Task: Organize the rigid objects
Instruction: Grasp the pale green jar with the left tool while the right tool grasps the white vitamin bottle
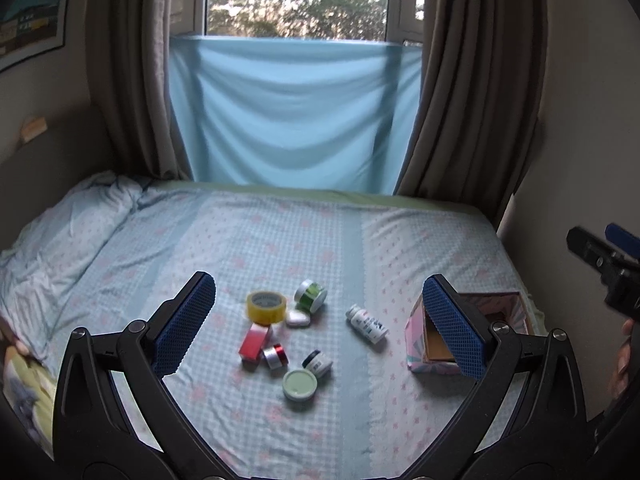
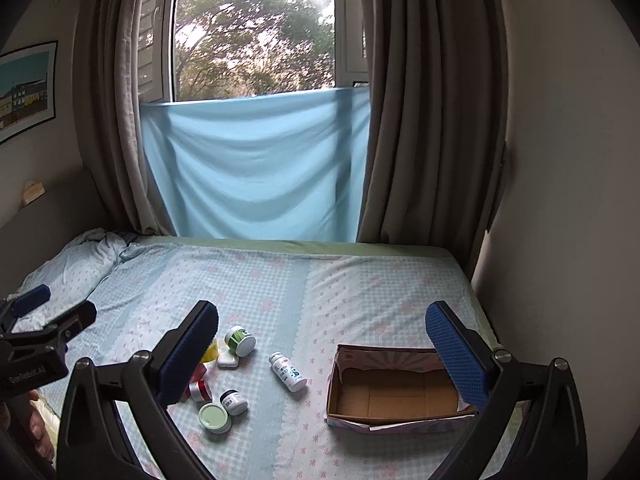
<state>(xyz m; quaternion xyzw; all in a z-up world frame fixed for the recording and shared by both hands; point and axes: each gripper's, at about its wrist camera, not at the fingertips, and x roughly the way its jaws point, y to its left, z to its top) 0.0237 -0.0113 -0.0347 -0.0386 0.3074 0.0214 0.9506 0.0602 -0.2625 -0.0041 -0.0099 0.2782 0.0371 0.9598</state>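
Several small items lie in a loose cluster on the bed: a yellow tape roll (image 1: 266, 306), a green jar on its side (image 1: 310, 296), a white case (image 1: 298, 319), a red box (image 1: 255, 341), a red and silver tin (image 1: 275, 356), a pale green lidded jar (image 1: 300, 385), a small black-capped jar (image 1: 317, 363) and a white pill bottle (image 1: 367, 324) (image 2: 287, 371). An open cardboard box (image 2: 394, 394) (image 1: 436, 344) sits to their right, empty. My left gripper (image 1: 320, 324) is open above the cluster. My right gripper (image 2: 326, 354) is open, above the bottle and box.
The bed (image 2: 320, 280) with a checked blue sheet fills the floor of both views. A rumpled pillow (image 1: 60, 236) lies at the left. A wall (image 2: 560, 200) runs along the bed's right side. Curtains and a blue cloth (image 1: 288, 112) hang behind.
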